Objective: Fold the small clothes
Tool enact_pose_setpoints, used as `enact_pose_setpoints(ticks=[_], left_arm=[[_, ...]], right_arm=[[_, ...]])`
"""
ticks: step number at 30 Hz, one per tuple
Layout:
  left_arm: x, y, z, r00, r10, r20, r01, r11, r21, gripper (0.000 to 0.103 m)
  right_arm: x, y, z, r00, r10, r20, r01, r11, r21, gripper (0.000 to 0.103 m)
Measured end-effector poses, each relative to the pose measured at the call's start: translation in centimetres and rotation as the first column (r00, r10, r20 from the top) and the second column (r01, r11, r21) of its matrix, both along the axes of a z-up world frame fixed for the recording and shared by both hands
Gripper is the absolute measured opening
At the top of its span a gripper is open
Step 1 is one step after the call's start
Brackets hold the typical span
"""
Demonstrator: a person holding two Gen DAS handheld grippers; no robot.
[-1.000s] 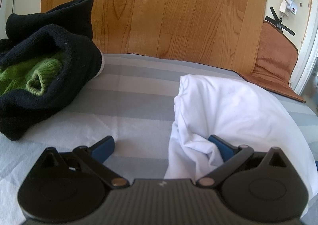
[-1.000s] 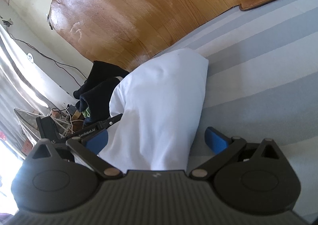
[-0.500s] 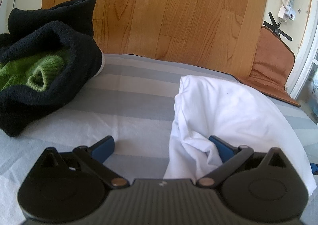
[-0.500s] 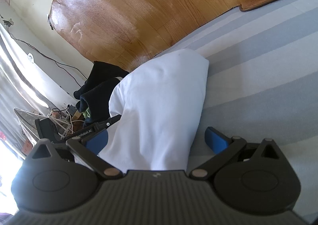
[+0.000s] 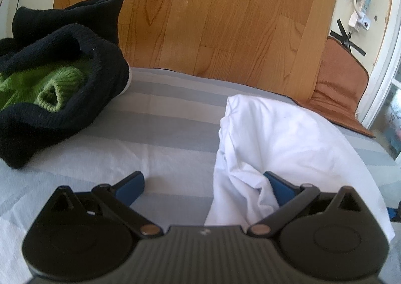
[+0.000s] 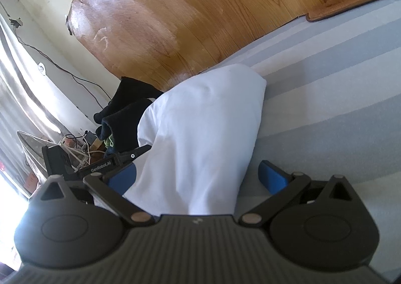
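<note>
Left gripper point(image 5: 204, 182) low and level, jaws spread wide, blue pads point(image 5: 130, 185) far apart, right gripper point(image 6: 196, 177) alongside, tilted, jaws likewise wide

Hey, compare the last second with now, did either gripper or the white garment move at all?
Almost nothing changed. The left gripper shifted very slightly, so the black and green knit pile sits a touch differently in its view. Both it and the right gripper stay open, with the white garment lying between their fingers on the striped sheet, ungripped and in the same shape.
</note>
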State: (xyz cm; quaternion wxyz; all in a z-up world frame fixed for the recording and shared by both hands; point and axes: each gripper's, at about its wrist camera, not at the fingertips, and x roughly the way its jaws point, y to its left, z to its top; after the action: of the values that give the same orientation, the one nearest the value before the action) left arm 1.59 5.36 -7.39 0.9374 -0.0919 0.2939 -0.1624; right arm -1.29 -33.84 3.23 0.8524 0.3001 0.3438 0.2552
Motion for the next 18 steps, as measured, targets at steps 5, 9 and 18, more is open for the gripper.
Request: enact_pose_setpoints(ticks=[5,9,18], left_arm=[[0.1,-0.2,0.1,1.000,-0.012,-0.005,0.012,1.000,0.020,0.103],[0.2,-0.3,0.1,1.000,-0.023,-0.009,0.023,0.999,0.030,0.103],[0.4,-0.4,0.3,0.999,-0.049,-0.016,0.049,0.997,0.054,0.103]], right_arm=[[0.1,-0.1,0.0,1.000,0.012,-0.001,-0.012,1.000,-0.001,0.103],[0.1,-0.1,0.0,1.000,0.024,0.002,-0.024,1.000,-0.002,0.103],[1.0,-0.7,0.3,0.997,0.067,-0.047,-0.066,0.998,0.019,0.103]])
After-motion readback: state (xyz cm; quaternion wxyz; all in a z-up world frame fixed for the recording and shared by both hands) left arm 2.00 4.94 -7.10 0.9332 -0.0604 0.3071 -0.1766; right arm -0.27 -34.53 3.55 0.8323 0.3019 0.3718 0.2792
